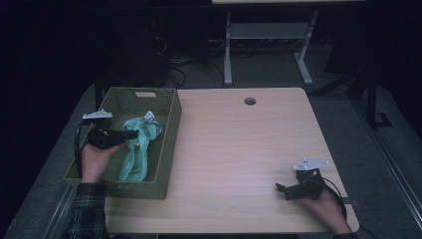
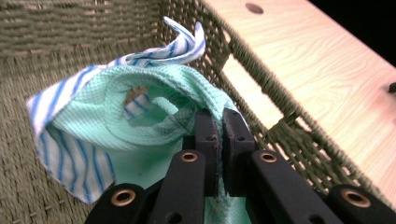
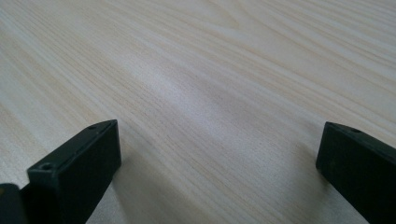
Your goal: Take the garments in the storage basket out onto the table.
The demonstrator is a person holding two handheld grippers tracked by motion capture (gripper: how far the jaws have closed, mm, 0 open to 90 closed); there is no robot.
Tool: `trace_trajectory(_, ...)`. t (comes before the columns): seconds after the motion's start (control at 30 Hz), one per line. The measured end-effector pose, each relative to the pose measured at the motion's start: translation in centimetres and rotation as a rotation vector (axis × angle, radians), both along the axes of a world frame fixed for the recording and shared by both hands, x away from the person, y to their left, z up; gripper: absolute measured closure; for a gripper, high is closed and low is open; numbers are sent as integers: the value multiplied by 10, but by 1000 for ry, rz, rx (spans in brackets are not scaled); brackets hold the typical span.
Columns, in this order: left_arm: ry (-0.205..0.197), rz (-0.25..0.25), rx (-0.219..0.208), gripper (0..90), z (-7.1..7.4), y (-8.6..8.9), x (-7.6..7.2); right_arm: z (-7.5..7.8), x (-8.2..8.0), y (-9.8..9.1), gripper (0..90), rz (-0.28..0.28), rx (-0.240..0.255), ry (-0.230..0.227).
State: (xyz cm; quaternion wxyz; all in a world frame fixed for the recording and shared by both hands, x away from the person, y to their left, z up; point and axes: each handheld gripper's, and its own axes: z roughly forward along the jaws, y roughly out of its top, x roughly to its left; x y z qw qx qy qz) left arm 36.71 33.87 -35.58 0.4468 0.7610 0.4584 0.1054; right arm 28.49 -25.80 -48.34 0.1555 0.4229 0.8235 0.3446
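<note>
A mint-green waffle cloth (image 1: 137, 149) (image 2: 140, 107) hangs inside the woven olive basket (image 1: 171, 132) (image 2: 280, 126) at the table's left. My left gripper (image 1: 130, 134) (image 2: 220, 119) is shut on a fold of that cloth, its jaws pinched together over the fabric. A white cloth with blue stripes (image 1: 148, 117) (image 2: 70, 135) lies bunched with the green one, partly under it. My right gripper (image 1: 281, 189) (image 3: 217, 140) rests low over the bare table (image 3: 210, 70) near the front right corner, open with nothing between its jaws.
The light wooden table (image 1: 239, 149) has a round cable hole (image 1: 250, 101) (image 2: 254, 8) near its far edge. Beyond it stand a desk frame's white legs (image 1: 228, 50) and cables on a dark floor. A plaid sleeve (image 1: 87, 214) enters at bottom left.
</note>
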Motion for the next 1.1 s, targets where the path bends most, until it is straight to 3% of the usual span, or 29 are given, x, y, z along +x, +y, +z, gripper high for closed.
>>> trace_trajectory(0.5, -75, 10, -49, 864, 21, 8, -7, 0, 0, 0, 0, 0, 0, 0)
trace_trajectory(0.77, -94, 9, -61, 864, 30, 7, -6, 0, 0, 0, 0, -1, 0, 0)
trace_trajectory(1.1, -144, -9, -60, 864, 58, 2, -3, 0, 0, 0, 0, 0, 0, 0)
